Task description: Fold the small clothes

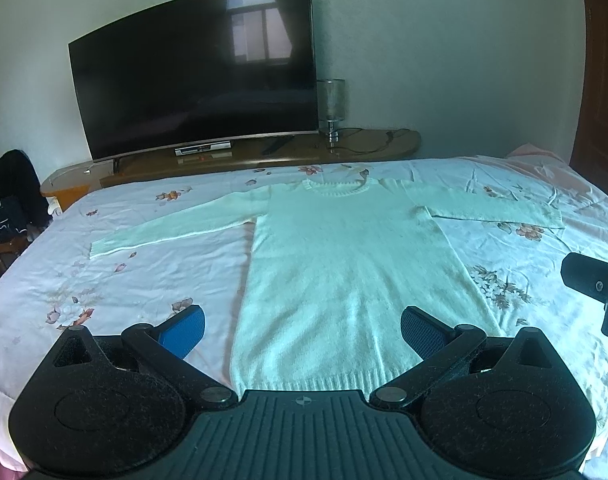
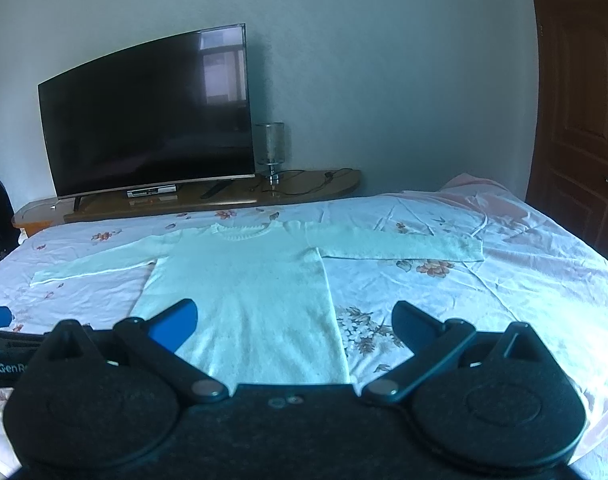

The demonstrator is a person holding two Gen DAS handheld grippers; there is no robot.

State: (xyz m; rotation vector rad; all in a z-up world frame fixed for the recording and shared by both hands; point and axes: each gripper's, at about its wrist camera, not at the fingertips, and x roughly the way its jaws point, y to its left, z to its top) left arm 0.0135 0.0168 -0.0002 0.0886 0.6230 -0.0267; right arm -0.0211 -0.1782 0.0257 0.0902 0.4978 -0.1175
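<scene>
Sweater (image 1: 344, 264) spread flat across the middle of both frames on the floral bedsheet (image 1: 143, 280), collar toward the television (image 1: 191, 72) in the upper left, both sleeves stretched out sideways.

Left gripper (image 1: 302, 330) hovers over the hem at the bottom centre with its jaws wide apart and empty; right gripper (image 2: 293, 328) hangs over the sweater's lower right edge, likewise spread and holding nothing. A clean first fold probably means each gripper pinching one layer only, a cuff or a hem corner, lifting low and laying the sleeve straight over the body without dragging the knit.
</scene>
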